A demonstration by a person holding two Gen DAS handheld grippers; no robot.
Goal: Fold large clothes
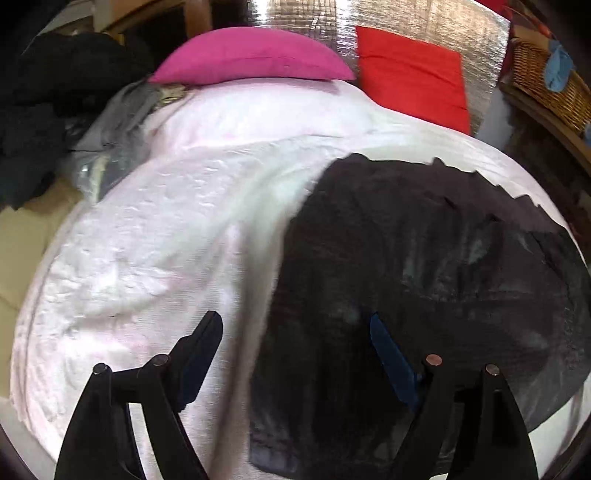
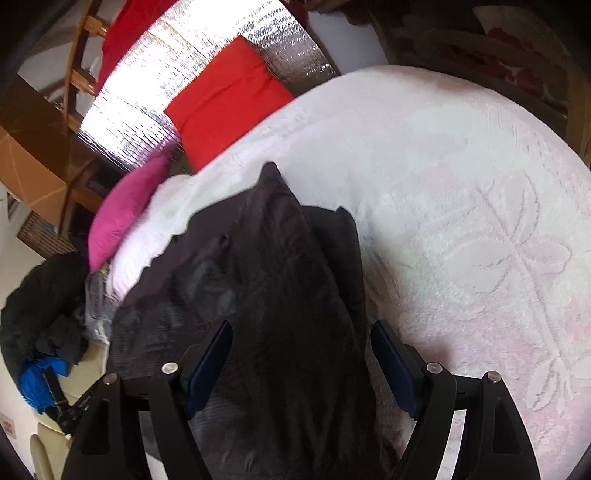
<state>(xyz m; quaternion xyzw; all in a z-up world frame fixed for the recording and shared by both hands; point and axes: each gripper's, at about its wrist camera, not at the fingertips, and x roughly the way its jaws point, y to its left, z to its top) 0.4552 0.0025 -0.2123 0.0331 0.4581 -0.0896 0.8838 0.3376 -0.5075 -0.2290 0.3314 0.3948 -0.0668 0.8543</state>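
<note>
A large dark garment (image 1: 424, 258) lies spread on the white bedspread (image 1: 155, 229). My left gripper (image 1: 295, 326) hovers over the garment's left edge, jaws wide apart, one finger over the white cover and the other over the dark cloth. It grips nothing. In the right wrist view the same garment (image 2: 266, 266) runs away from me in a long bunched strip. My right gripper (image 2: 301, 330) is open above the garment's near end. The cloth lies between and below its fingers, and the pads do not press on it.
A pink pillow (image 1: 251, 59) and a red pillow (image 1: 410, 74) lean on a silver foil panel (image 1: 476, 33) at the bed's head. A pile of dark and grey clothes (image 1: 55, 110) lies at the left. A wicker basket (image 1: 550, 81) stands at the right.
</note>
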